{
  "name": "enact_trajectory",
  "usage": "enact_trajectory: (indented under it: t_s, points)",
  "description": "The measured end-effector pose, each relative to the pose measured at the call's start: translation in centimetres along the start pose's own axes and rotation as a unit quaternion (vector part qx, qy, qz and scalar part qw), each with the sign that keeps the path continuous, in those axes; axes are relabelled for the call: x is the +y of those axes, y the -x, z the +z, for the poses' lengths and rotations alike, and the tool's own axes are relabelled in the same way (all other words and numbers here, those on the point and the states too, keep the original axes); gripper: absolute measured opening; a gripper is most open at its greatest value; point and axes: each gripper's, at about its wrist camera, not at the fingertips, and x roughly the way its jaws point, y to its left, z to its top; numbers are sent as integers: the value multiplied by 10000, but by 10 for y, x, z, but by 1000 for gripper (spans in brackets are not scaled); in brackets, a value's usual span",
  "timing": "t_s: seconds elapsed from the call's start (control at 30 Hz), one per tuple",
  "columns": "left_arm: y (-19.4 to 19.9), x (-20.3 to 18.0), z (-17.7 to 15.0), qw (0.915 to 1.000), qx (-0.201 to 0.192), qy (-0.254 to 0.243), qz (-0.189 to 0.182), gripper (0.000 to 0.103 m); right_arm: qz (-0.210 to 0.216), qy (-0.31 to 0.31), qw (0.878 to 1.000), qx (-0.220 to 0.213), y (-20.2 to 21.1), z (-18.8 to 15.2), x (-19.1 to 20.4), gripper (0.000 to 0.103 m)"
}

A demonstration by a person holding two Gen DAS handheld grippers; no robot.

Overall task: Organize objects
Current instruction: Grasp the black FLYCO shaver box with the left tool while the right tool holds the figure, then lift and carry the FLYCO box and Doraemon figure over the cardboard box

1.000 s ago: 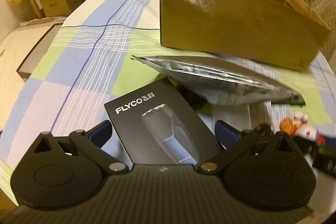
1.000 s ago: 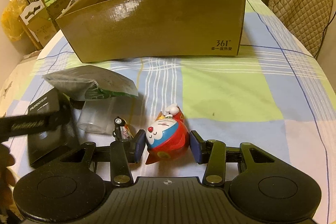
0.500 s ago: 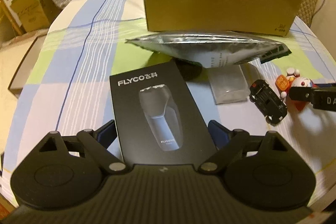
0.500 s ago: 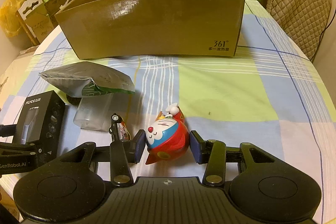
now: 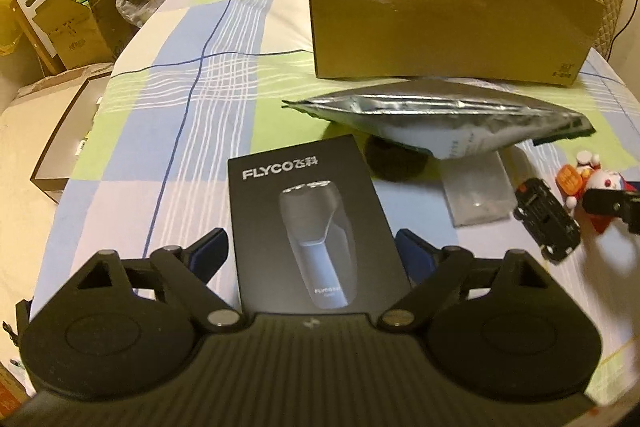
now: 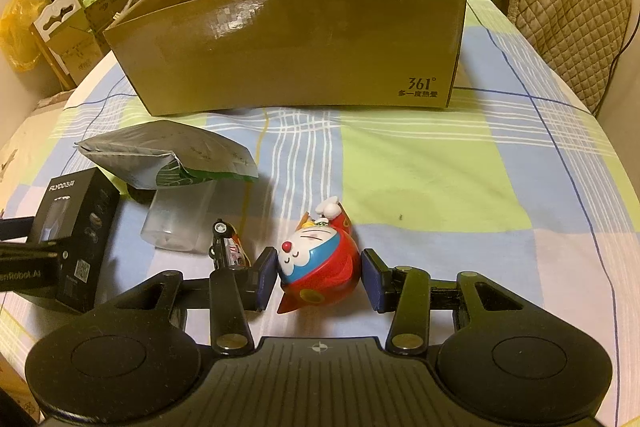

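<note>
A black FLYCO shaver box [image 5: 304, 211] lies on the checked tablecloth [image 5: 180, 147]. My left gripper [image 5: 312, 251] is shut on it, with a blue pad against each long side. The box [image 6: 76, 227] also shows at the left of the right wrist view, with a left finger [image 6: 24, 263] across it. My right gripper [image 6: 319, 279] is shut on a red and blue Doraemon toy [image 6: 316, 259] that lies tilted on the cloth. The open cardboard box [image 6: 300, 59] stands behind both.
A silver foil bag [image 5: 440, 115] rests on a clear plastic container [image 5: 476, 195]. A black toy car [image 5: 548, 223] sits beside the Doraemon toy [image 5: 600, 183]. Stacked cartons [image 5: 72, 27] stand off the table's left edge. A padded chair [image 6: 572, 27] is at the right.
The left gripper rolled, so the black box now lines up straight between its fingers, and its jaws narrowed onto the box. The right gripper and the toy have not moved.
</note>
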Motion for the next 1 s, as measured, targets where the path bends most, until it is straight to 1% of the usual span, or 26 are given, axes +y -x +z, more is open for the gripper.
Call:
enact_trajectory:
  t_s: [0.07, 0.13, 0.2, 0.37, 0.47, 0.87, 1.0]
  points:
    - [0, 2, 1, 10000, 6, 37, 41, 87, -1, 3, 10000, 1, 0, 0, 0, 42]
    - [-3, 5, 4, 9999, 36, 135, 21, 83, 0, 5, 10000, -1, 0, 0, 0, 42]
    - [-3, 6, 4, 9998, 25, 180, 4, 83, 9, 1, 10000, -2, 0, 0, 0, 42]
    - [0, 7, 0, 9999, 5, 108, -84, 82, 15, -12, 10000, -2, 0, -1, 0, 42]
    - [3, 9, -2, 9997, -16, 203, -97, 82, 16, -11, 10000, -4, 0, 0, 0, 42]
    - [29, 14, -5, 9992, -178, 317, -189, 82, -84, -38, 9999, -140, 8, 1, -1, 42]
    - [41, 15, -6, 9990, -249, 323, -166, 82, -106, -62, 9997, -208, 11, 1, -2, 42]
